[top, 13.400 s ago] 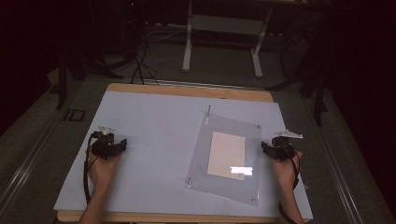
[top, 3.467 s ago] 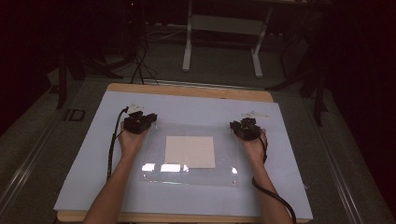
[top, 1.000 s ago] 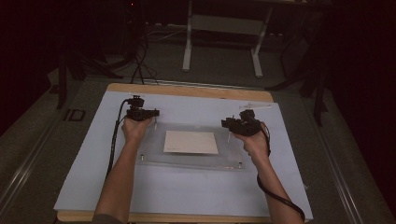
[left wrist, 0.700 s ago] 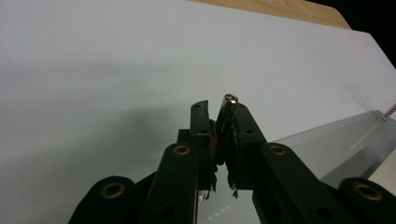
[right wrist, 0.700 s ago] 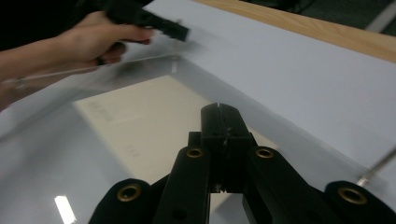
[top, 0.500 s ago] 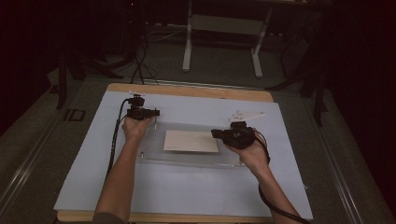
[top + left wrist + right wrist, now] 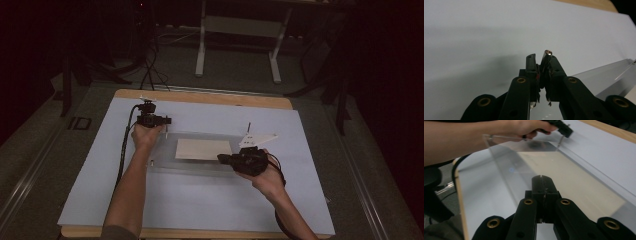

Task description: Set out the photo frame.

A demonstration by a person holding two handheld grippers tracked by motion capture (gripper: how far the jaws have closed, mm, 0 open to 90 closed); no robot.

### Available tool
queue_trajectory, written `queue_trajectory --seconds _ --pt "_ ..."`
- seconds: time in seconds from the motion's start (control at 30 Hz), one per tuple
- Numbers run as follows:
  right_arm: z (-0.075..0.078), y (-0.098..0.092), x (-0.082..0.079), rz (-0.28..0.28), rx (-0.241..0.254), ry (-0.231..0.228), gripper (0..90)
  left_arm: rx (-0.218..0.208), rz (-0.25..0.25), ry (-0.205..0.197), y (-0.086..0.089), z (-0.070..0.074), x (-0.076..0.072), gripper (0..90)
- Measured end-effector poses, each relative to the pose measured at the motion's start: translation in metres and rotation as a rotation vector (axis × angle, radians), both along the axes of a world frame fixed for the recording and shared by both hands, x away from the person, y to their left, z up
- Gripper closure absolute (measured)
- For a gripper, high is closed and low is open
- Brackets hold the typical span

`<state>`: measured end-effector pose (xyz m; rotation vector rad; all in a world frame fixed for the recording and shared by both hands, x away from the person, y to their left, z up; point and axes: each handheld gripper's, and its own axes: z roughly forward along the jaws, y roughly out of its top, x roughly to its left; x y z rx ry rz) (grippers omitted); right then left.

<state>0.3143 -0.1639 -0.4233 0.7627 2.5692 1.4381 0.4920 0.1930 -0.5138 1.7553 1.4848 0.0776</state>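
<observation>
Eyes on the high view: the clear rectangular acrylic plate [image 7: 200, 167] lies flat in the middle of the pale blue sheet [image 7: 210, 112] that covers the wooden table [image 7: 225, 99]. The cream rectangular sheet of paper [image 7: 203, 149] sits square within the plate's outline, though I cannot tell whether it lies under the plate or on it. My left gripper [image 7: 162, 120] is parked at the plate's far left corner, and in the left gripper view its jaws are clenched on a small shiny-topped metal peg [image 7: 547, 53] that stands upright between them, with the plate's edge [image 7: 604, 77] running off just beside. I read that grip as an anchor: pinching the corner peg pins the plate so that it cannot skate on the smooth blue sheet while the other hand works. My right gripper [image 7: 221, 159] hangs over the plate's right end, pointing across it toward the left hand. In the right gripper view its jaws are pressed flat together with nothing between them, and the paper [image 7: 574, 182] stretches out ahead beneath the tips. Closed and empty like that, it looks set up as a blunt pusher or pointer, something to nudge or press with, not to pick up. Whether the tips touch the acrylic I cannot make out. The left forearm reaches in along the plate's left side, so the middle stays free for the right hand. A small peg [image 7: 151, 162] marks the near left corner, untouched.
</observation>
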Motion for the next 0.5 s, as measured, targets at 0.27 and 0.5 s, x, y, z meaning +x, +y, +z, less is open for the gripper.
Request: queue_trajectory --seconds 0.27,0.5 --pt "-0.011 0.004 -0.017 0.041 0.018 0.013 90.0 0.001 0.002 0.003 0.000 0.000 0.000 82.8" --pt "-0.021 0.009 -0.030 0.065 -0.008 0.006 90.0 -0.005 0.006 0.011 -0.001 -0.001 0.002 82.8"
